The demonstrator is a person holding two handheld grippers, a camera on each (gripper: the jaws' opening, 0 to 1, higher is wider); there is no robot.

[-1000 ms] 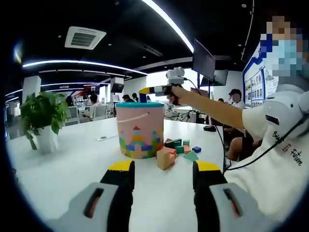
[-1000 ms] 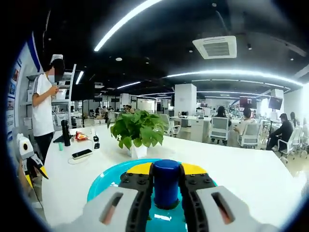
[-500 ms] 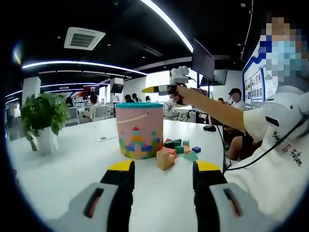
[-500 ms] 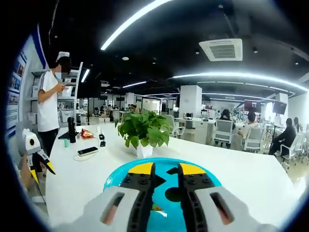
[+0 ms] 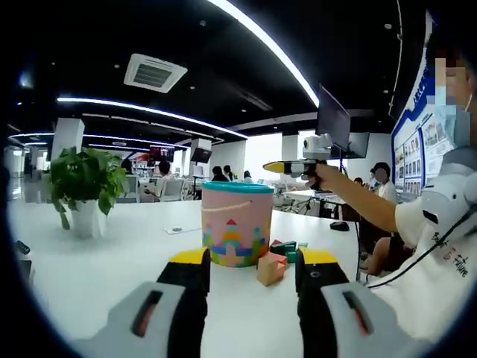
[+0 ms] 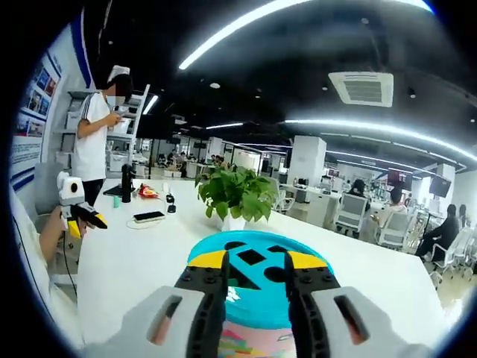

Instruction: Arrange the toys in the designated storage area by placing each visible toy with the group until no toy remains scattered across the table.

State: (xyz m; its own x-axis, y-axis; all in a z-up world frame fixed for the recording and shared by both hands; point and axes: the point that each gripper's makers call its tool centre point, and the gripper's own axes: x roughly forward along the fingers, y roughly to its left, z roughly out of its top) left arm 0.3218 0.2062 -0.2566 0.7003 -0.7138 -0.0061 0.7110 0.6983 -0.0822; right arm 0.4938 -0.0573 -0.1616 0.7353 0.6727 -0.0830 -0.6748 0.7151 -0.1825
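Observation:
A pink toy bucket (image 5: 237, 227) with coloured block pictures stands on the white table (image 5: 112, 276), closed by a teal shape-sorter lid (image 6: 247, 292). Loose blocks lie to its right: a tan block (image 5: 270, 269) and green blocks (image 5: 286, 248). My left gripper (image 5: 252, 258) is open low over the table, short of the bucket, with nothing between its jaws. My right gripper (image 6: 257, 260) hovers open and empty just above the lid; in the left gripper view the right gripper (image 5: 274, 167) is held high over the bucket. The left gripper (image 6: 88, 222) appears at the left.
A potted plant (image 6: 237, 195) stands on the table behind the bucket, the same plant (image 5: 86, 186) at left. A phone (image 6: 149, 216) and small items lie at the table's far end. A person (image 6: 100, 138) stands there. Office desks and seated people are behind.
My right gripper held a blue cylinder over the lid a second ago; it has opened, the cylinder is gone from its jaws, and the gripper has pulled back and up.

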